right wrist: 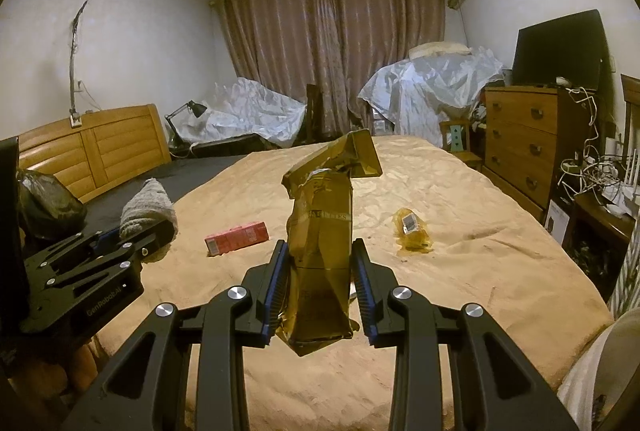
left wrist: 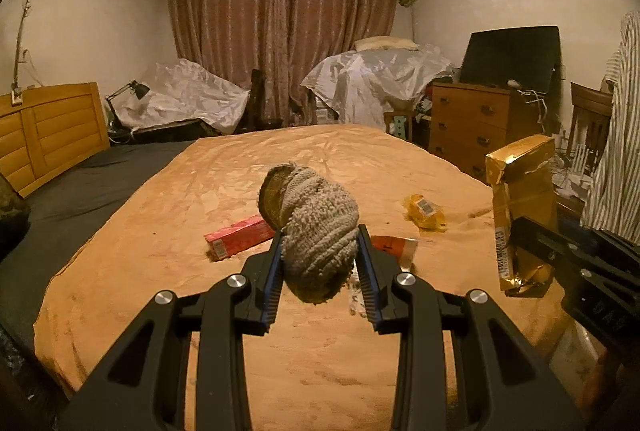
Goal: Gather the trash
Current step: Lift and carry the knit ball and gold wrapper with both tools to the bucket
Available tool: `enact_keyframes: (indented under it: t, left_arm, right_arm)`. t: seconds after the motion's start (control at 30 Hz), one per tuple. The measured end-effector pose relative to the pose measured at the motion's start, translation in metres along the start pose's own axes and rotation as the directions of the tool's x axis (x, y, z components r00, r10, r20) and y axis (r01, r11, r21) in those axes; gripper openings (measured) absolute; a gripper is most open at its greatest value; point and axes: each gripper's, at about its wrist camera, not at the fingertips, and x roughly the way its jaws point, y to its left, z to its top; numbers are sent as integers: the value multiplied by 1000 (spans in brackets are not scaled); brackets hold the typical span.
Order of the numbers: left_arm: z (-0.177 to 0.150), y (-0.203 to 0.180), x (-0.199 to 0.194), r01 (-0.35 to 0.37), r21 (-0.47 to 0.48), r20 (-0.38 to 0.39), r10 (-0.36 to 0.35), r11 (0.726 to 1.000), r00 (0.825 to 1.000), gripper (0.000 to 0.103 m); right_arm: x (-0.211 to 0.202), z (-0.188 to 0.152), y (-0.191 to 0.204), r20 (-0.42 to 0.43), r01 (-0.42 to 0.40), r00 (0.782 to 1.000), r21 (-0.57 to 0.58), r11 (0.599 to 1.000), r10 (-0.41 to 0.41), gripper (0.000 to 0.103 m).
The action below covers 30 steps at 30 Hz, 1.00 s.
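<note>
My left gripper (left wrist: 320, 243) is shut on a rolled grey knitted cloth (left wrist: 316, 227), held up above the bed. The right gripper (right wrist: 320, 255) is shut on a crumpled gold foil bag (right wrist: 322, 251) that stands upright between its pads. In the left wrist view that gold bag (left wrist: 520, 207) hangs at the right. In the right wrist view the grey cloth (right wrist: 146, 209) shows at the left in the other gripper (right wrist: 132, 235). On the bed lie a red carton (left wrist: 238, 235) (right wrist: 236, 237), a yellow wrapper with a barcode (left wrist: 426, 211) (right wrist: 412, 229) and a red-and-white wrapper (left wrist: 394, 247).
An orange blanket covers the bed (left wrist: 280, 171), with a wooden headboard (left wrist: 48, 131) at the left. A wooden chest of drawers (right wrist: 524, 139) with a dark screen stands at the right. Plastic-covered furniture (left wrist: 376, 79) sits before the curtain. A dark plastic bag (right wrist: 44, 203) shows at the far left.
</note>
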Motion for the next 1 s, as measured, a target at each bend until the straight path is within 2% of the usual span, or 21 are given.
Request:
enact_keyframes:
  t: [0.23, 0.43, 0.57, 0.83, 1.0]
  left_arm:
    - [8, -26, 2, 83, 16, -12, -83, 996, 997, 32]
    - [11, -70, 1, 185, 51, -27, -184, 981, 983, 32]
    - [14, -109, -5, 268, 88, -29, -266, 959, 963, 32]
    - [13, -177, -8, 387, 137, -68, -381, 912, 922, 34]
    - [11, -219, -13, 464, 158, -94, -455, 872, 886, 34]
  right_arm:
    - [-23, 10, -24, -26, 46, 999, 14, 999, -45, 33]
    - [-65, 18, -64, -28, 115, 993, 39, 993, -114, 33]
    - [-97, 21, -100, -41, 178, 984, 49, 983, -176, 33]
    - [-160, 16, -175, -79, 298, 953, 69, 952, -293, 33]
    - [-197, 13, -227, -109, 348, 935, 117, 930, -336, 33]
